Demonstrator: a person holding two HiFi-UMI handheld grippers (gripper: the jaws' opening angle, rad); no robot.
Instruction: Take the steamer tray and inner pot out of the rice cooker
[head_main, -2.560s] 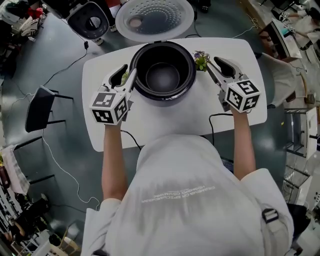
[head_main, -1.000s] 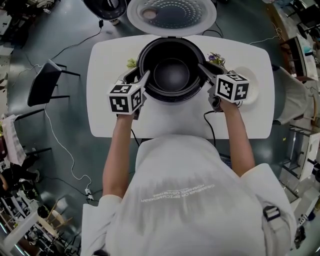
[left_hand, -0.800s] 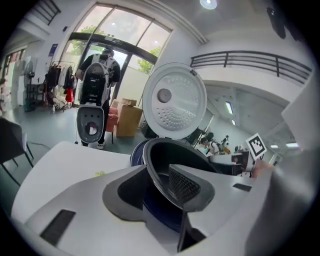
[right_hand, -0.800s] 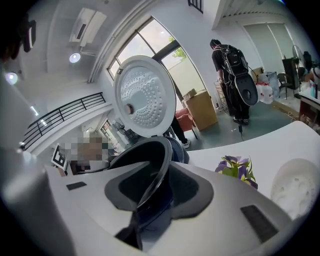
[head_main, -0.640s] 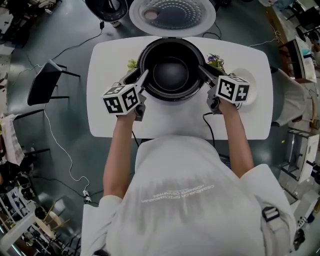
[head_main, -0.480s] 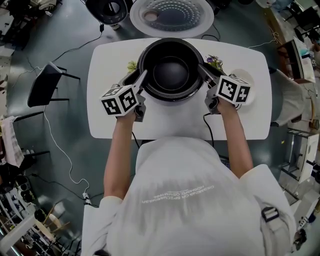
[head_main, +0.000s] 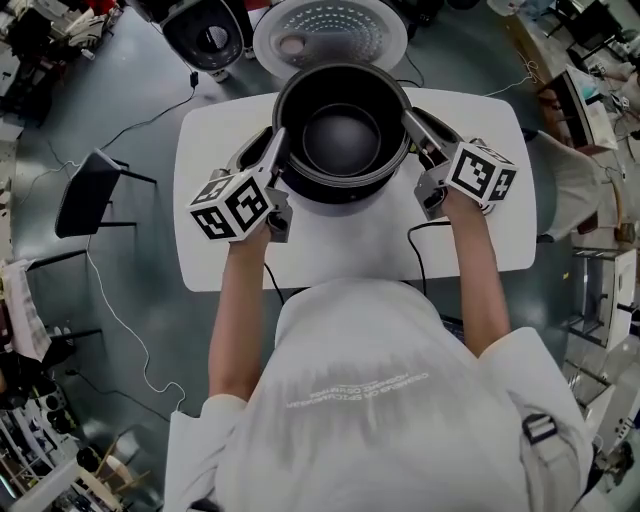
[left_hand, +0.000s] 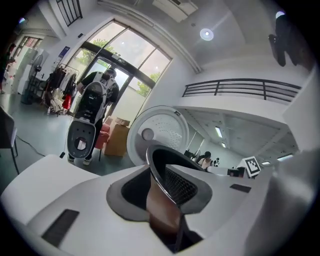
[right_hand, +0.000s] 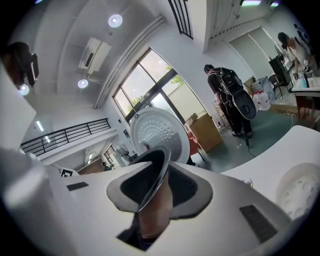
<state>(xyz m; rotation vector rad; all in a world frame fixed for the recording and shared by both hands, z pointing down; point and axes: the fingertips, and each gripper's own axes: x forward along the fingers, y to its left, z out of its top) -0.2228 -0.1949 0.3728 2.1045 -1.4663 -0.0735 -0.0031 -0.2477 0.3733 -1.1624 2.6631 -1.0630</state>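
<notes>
The dark inner pot (head_main: 342, 135) hangs above the white table (head_main: 330, 250), held by its rim on both sides and hiding the cooker body beneath. My left gripper (head_main: 272, 152) has the left rim between its closing jaws, the pads pressing on the rim (left_hand: 161, 172). My right gripper (head_main: 413, 128) clamps the right rim (right_hand: 154, 182) the same way, its jaws also closing. The cooker's open lid (head_main: 330, 35) stands behind the pot. The white perforated steamer tray (right_hand: 299, 190) lies on the table to the right.
A black power cable (head_main: 430, 232) runs over the table's near right side. A second appliance (head_main: 205, 35) stands on the floor at the back left, and a dark chair (head_main: 85, 195) to the left. A person with a backpack (right_hand: 227, 95) stands far behind.
Both grippers closed in on the pot's rim, then rose together with the pot. The pot now looks larger and covers the cooker body.
</notes>
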